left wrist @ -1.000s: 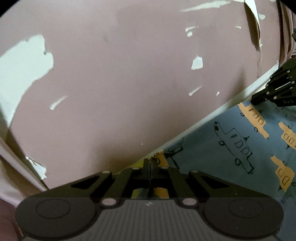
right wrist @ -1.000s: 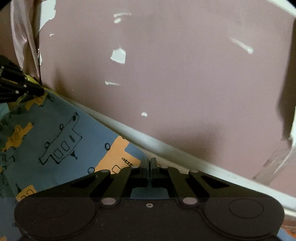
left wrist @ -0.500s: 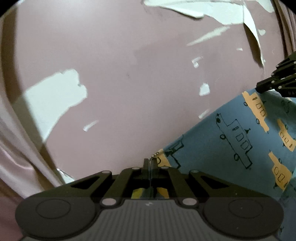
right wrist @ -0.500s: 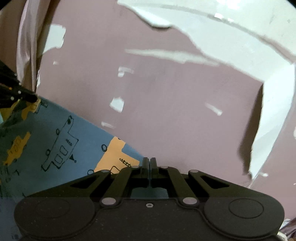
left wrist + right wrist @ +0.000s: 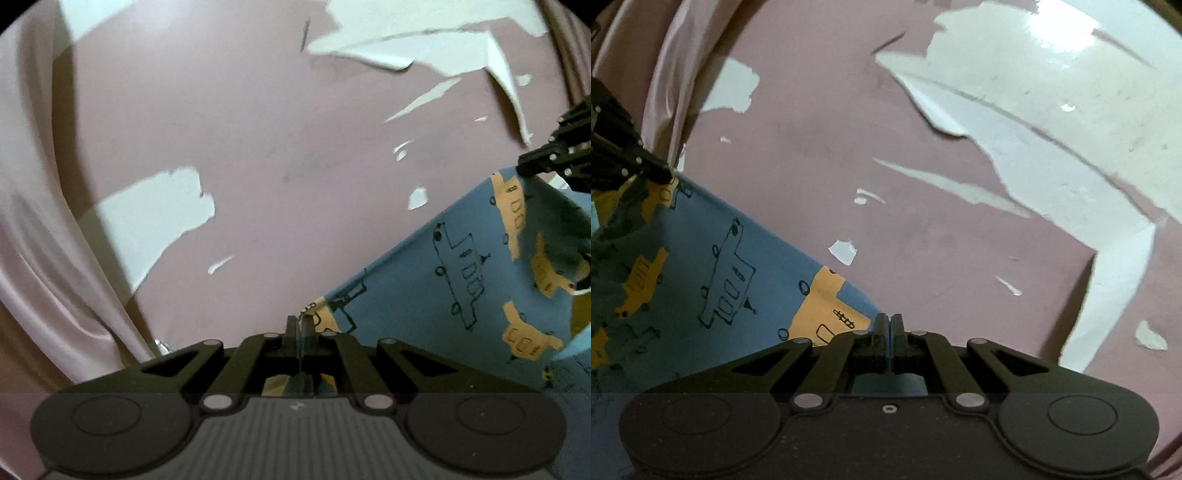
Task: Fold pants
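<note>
The pants point(image 5: 461, 266) are blue cloth printed with orange and outlined vehicles. They hang stretched between my two grippers, lifted in front of the wall. My left gripper point(image 5: 299, 321) is shut on one corner of the top edge. My right gripper point(image 5: 890, 319) is shut on the other corner of the pants point(image 5: 713, 258). The right gripper shows at the right edge of the left wrist view point(image 5: 532, 166), pinching the cloth. The left gripper shows at the left edge of the right wrist view point(image 5: 653, 170). The lower part of the pants is out of view.
A pink wall point(image 5: 280, 147) with patches of peeled white paint fills both views. A pale pink curtain point(image 5: 48, 266) hangs at the left in the left wrist view, and it also shows top left in the right wrist view point(image 5: 665, 74).
Both grippers have risen and tilted upward with the pants in them. The white ledge below the wall has dropped out of view, and more of the upper wall shows.
</note>
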